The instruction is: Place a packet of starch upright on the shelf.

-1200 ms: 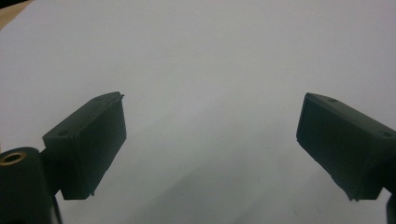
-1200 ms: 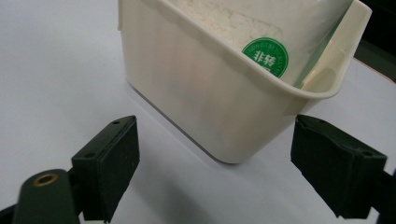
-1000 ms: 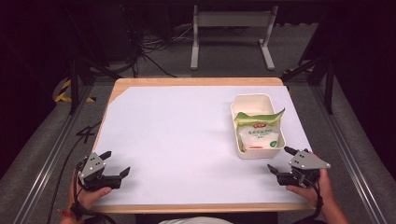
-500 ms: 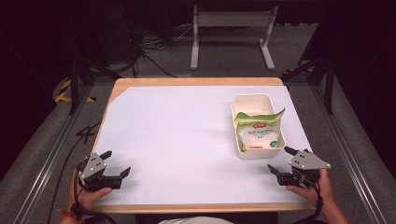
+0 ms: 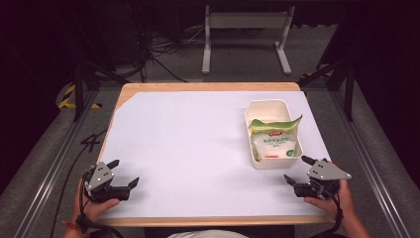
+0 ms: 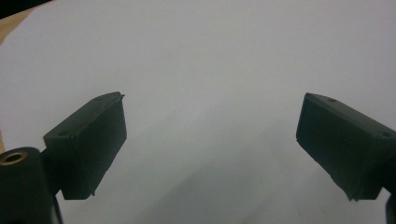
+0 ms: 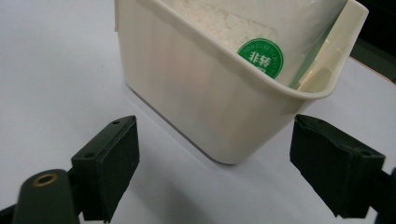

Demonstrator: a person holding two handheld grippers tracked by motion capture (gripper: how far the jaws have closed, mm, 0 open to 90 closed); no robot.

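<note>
Jaws of the right gripper point(image 5: 298, 169) are spread wide, empty, just short of the cream bin point(image 5: 257, 151). Its long axis runs away from the person; the bag point(image 5: 275, 141) inside is partly hidden. Left gripper point(image 5: 125, 173) is likewise released.

Cream bin point(image 5: 273, 161) blocks right gripper point(image 5: 298, 171) ahead; left gripper point(image 5: 124, 173) faces bare sheet point(image 5: 188, 148).

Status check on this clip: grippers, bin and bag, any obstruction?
Left gripper open, over bare white table cover. Right gripper open, just short of cream bin. Green-and-white bag inside bin, untouched. Nothing between right gripper and bin.
</note>
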